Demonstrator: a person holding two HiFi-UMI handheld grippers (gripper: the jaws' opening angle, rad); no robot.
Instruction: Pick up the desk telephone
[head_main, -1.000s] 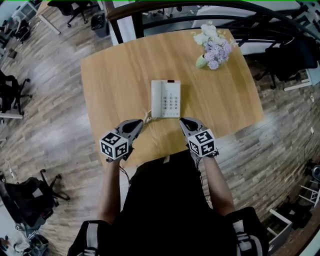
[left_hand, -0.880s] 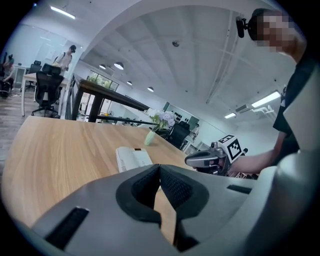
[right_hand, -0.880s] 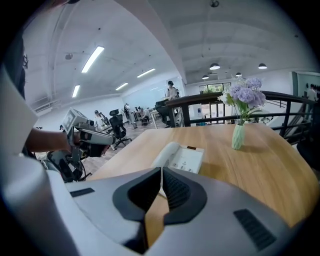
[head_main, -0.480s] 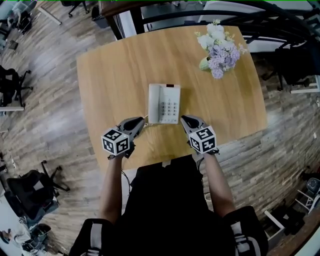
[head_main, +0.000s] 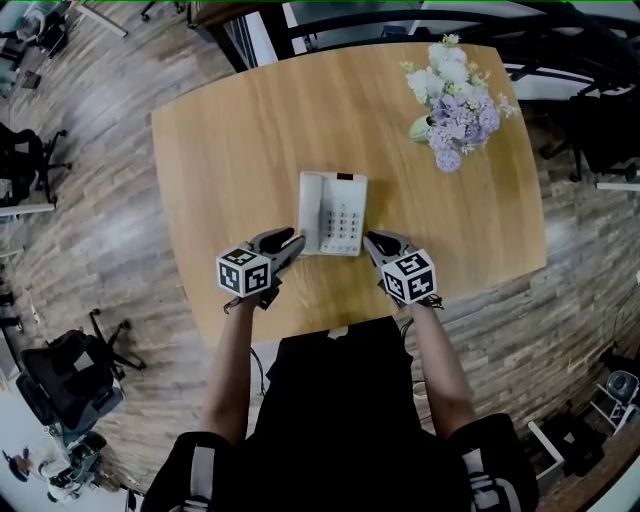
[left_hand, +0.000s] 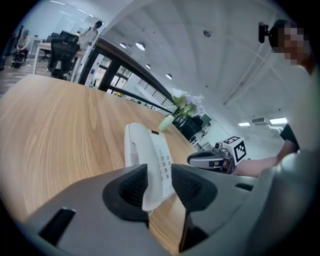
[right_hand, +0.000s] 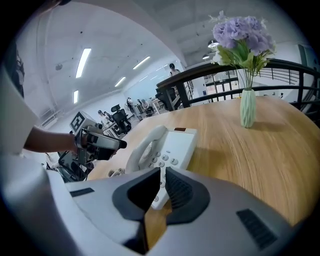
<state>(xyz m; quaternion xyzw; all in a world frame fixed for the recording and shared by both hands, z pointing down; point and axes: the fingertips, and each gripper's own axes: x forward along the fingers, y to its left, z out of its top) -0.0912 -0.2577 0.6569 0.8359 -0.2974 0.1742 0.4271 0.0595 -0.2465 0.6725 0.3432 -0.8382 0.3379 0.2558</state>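
Telephone (head_main: 333, 213) looks light, stiff, slick, so I'd take its sides: left gripper (head_main: 294, 239) jaws just opened with its near-left corner between them, unpinched, and right gripper (head_main: 368, 239) is closed, empty.

Head view looks steeply down over the worktop (head_main: 220, 150); both gripper views sit low and close, facing the telephone (head_main: 333, 213) from opposite sides.

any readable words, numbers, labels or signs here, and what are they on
No text here reads with certainty.
Keys of the telephone: printed digits, too small to read.
Dark strip at the telephone's far edge: too small to tell if it bears text.
Marker cubes: black-and-white square patterns, no letters or numbers.
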